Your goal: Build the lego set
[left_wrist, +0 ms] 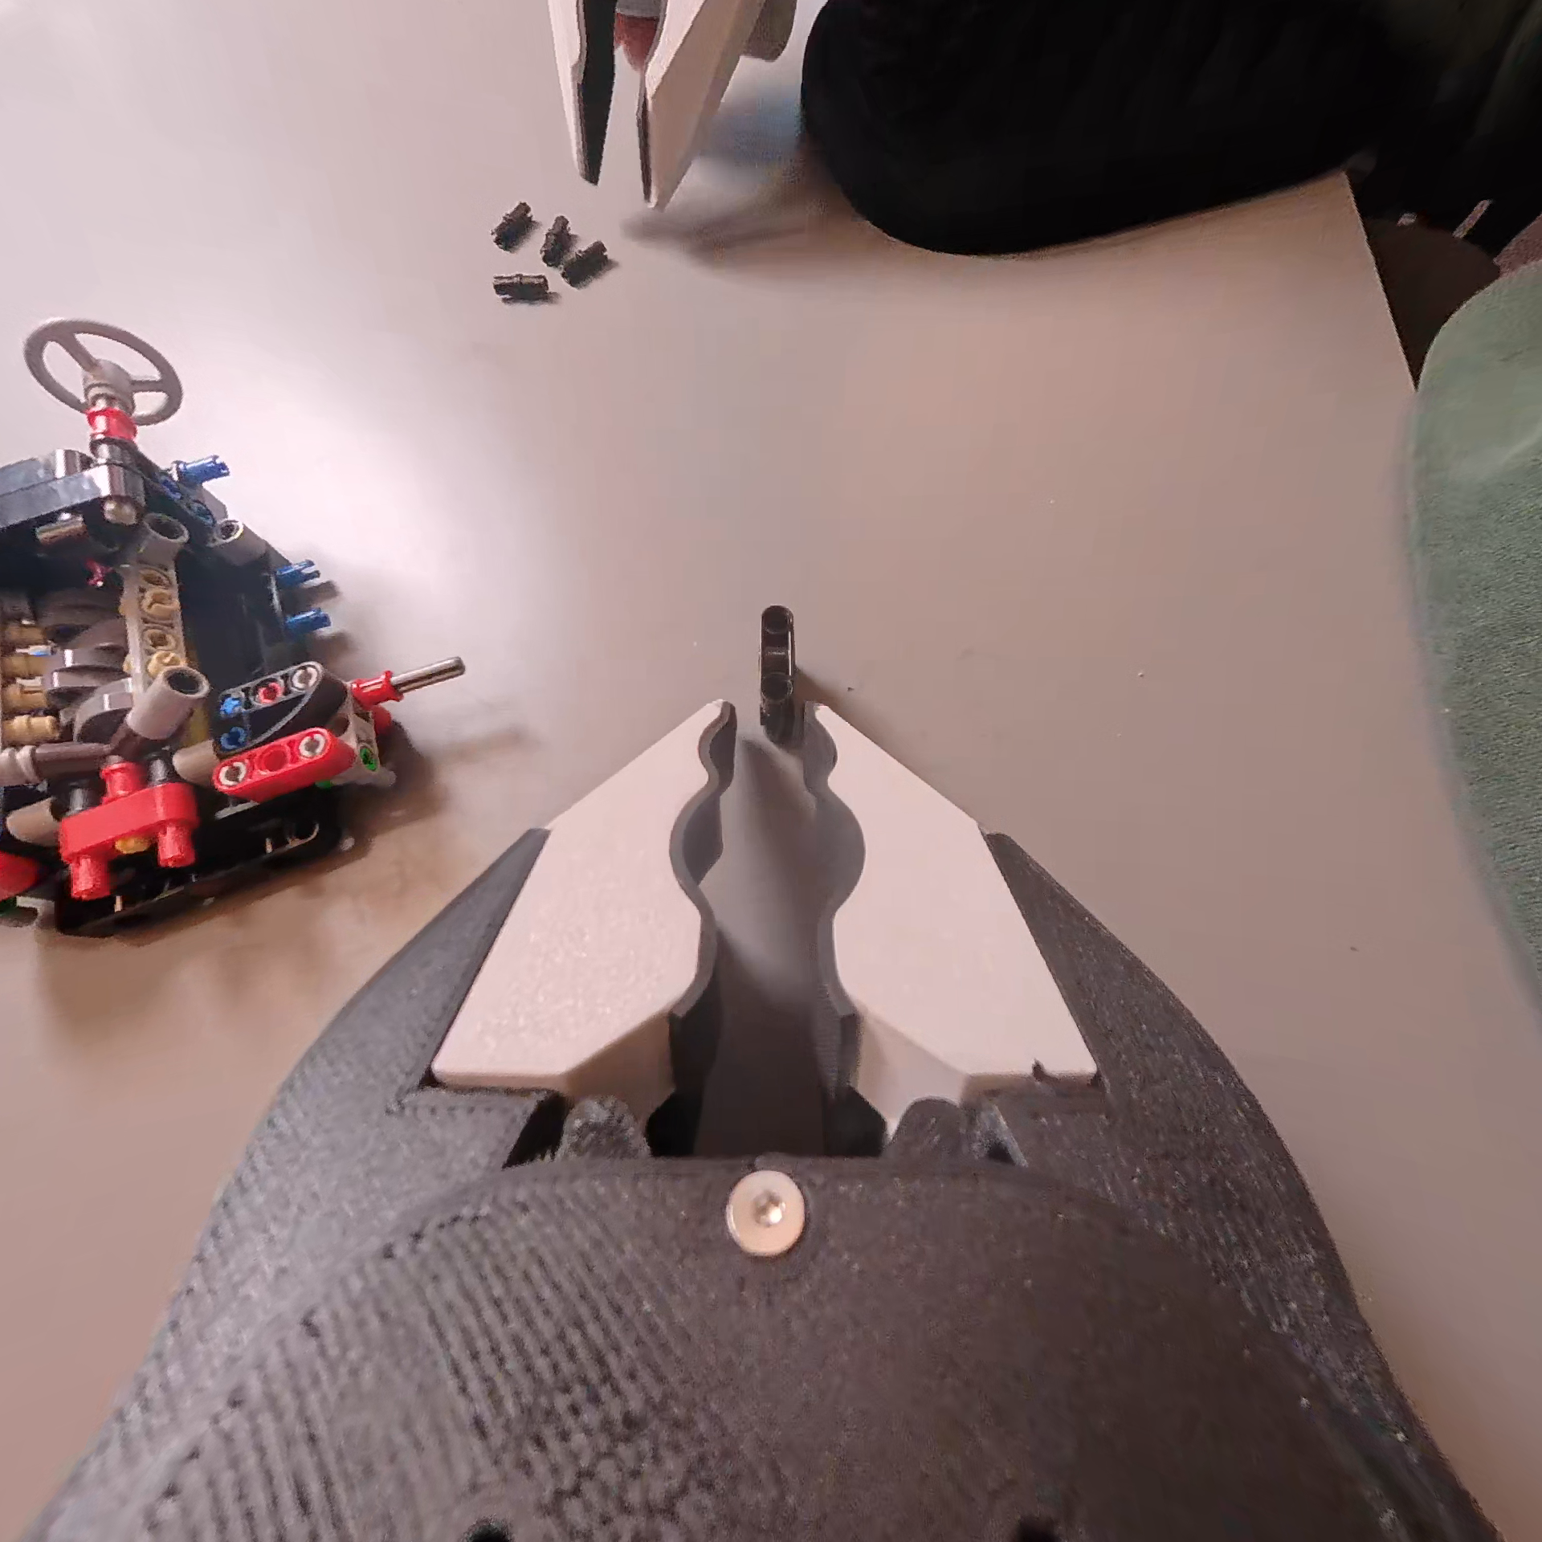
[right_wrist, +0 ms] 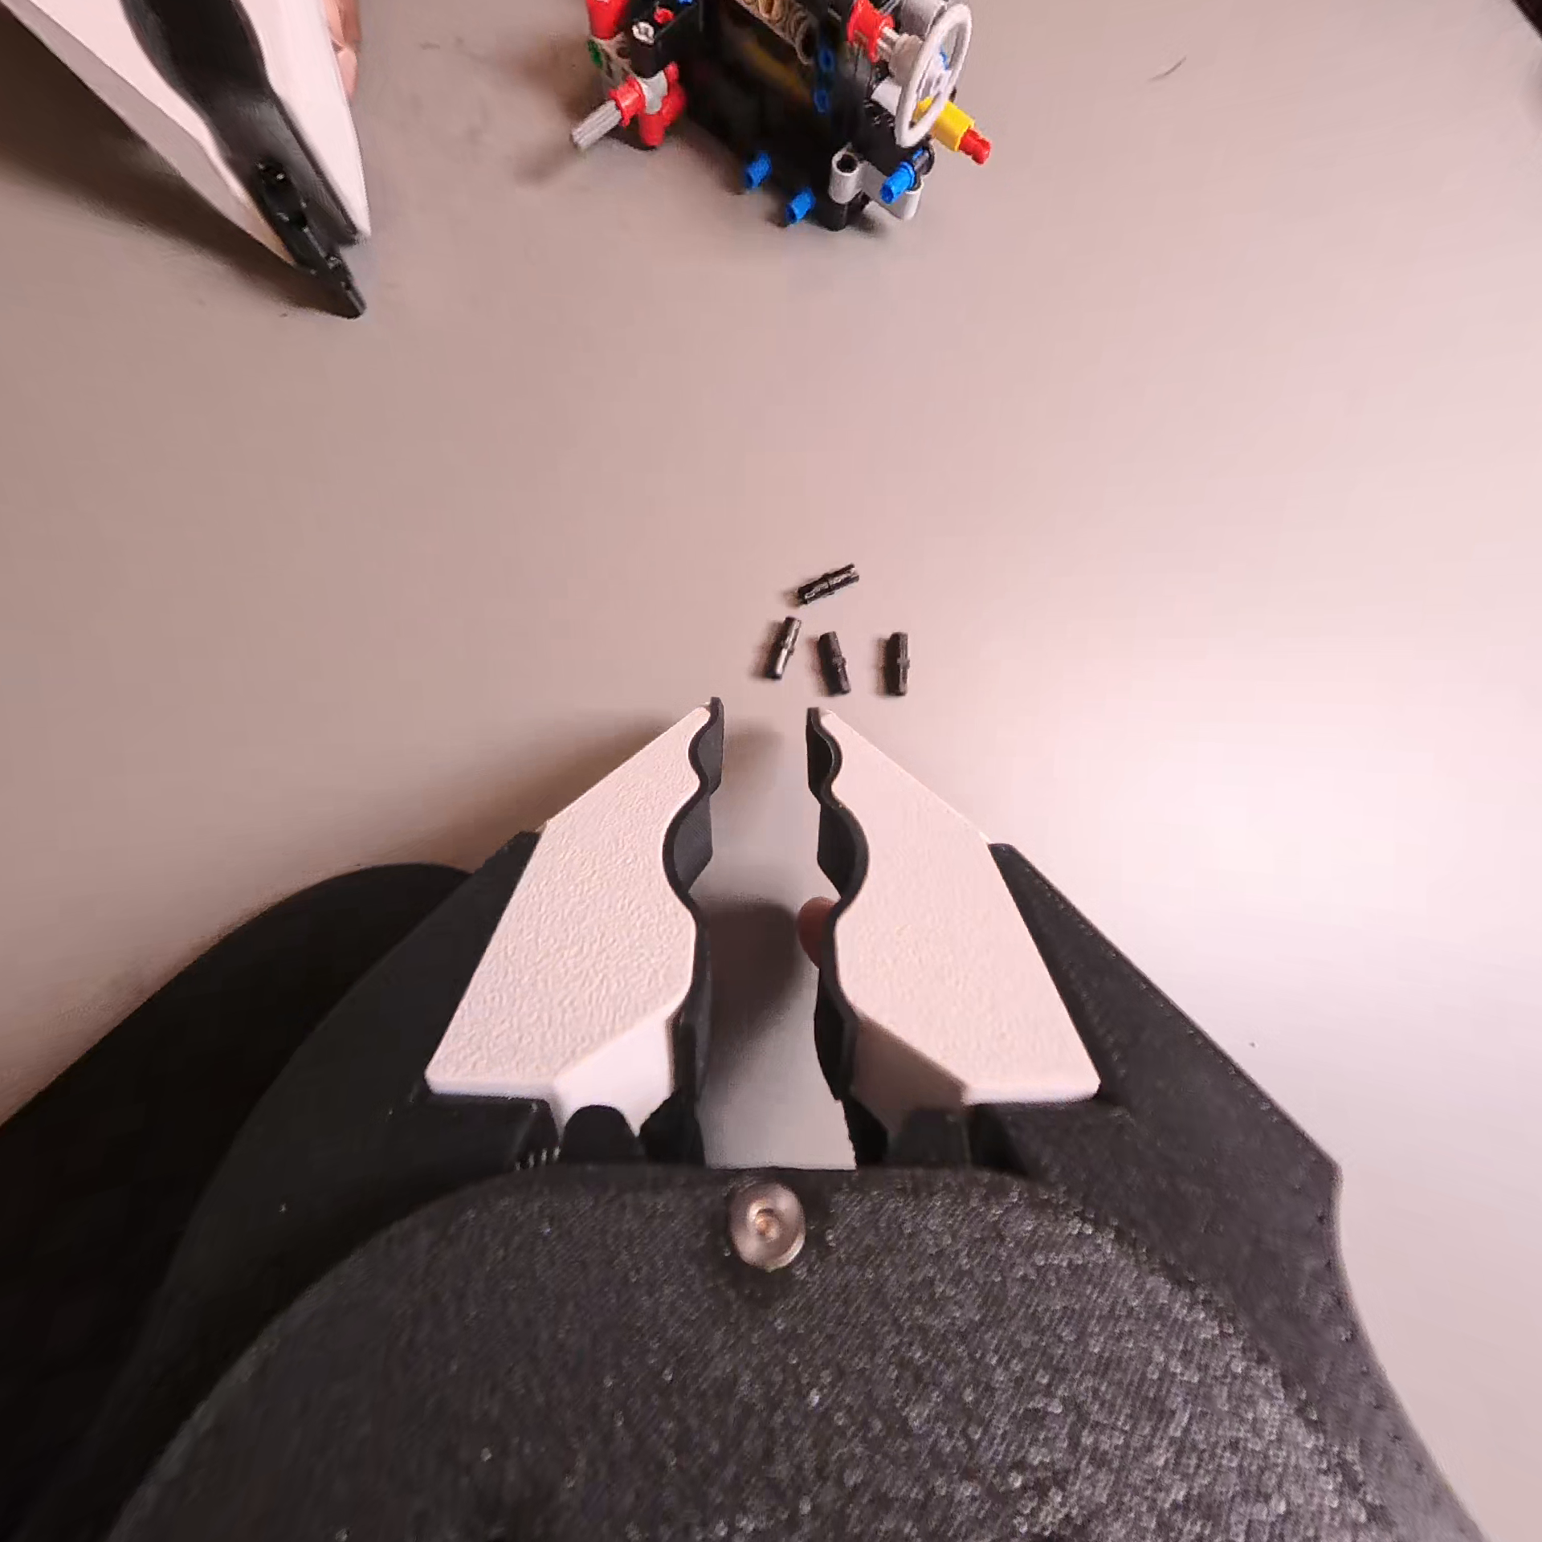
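My left gripper is shut on a small black beam that stands up past its fingertips above the table. It also shows in the right wrist view at the top left, with the black beam between its fingers. My right gripper is open and empty, its tips just short of several black pins lying on the table. In the left wrist view the right gripper hangs above the black pins. The part-built model sits at the left and also shows in the right wrist view.
The beige table ends at a right edge. A dark sleeve and a green cloth lie at the right of the left wrist view. About 20 centimeters separates my left fingertips from my right.
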The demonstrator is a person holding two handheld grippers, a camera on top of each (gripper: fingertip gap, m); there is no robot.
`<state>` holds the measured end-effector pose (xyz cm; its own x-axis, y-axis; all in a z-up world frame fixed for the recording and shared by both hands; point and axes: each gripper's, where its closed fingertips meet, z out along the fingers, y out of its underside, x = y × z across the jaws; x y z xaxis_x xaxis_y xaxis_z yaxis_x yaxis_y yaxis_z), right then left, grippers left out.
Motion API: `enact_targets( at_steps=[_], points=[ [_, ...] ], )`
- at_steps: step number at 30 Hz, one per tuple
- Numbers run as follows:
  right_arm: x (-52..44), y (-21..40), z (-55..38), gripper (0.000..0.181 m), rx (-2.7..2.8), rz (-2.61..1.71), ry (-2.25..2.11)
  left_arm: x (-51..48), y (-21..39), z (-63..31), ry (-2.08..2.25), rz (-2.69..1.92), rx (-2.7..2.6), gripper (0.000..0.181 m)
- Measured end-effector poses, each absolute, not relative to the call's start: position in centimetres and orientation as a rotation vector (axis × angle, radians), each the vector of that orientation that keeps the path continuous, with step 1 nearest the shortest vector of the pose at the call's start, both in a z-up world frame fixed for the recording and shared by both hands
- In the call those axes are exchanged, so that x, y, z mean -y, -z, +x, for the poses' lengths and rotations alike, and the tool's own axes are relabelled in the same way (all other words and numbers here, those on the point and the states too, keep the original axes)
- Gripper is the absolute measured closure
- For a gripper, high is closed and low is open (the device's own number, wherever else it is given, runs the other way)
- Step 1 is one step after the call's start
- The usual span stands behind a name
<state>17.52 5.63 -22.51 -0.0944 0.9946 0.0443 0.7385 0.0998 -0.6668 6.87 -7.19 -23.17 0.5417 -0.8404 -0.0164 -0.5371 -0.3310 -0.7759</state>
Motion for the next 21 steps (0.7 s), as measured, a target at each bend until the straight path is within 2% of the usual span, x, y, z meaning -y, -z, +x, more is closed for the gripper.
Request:
enact_targets(
  at_steps=[1, 12, 17, 21],
  points=[
    [-5.8, 22.7, 17.2, 0.162, 1.890, -1.693, -0.664, 7.2, 23.1, 6.9, 0.515, -2.019, -1.105, 0.166],
    [-4.8, 23.5, 14.7, 0.178, 1.981, -1.588, -0.527, 6.3, 19.5, 5.8, 0.719, -1.964, -0.862, 0.158],
    [1.1, 19.2, 10.3, 0.178, 1.952, -1.220, -0.802, 5.9, 17.5, 6.4, 0.917, -1.918, -0.674, 0.158],
    [5.4, 17.2, 7.7, 0.179, 1.966, -0.991, -0.816, 5.7, 16.6, 6.9, 1.048, -1.902, -0.550, 0.156]
  ],
)
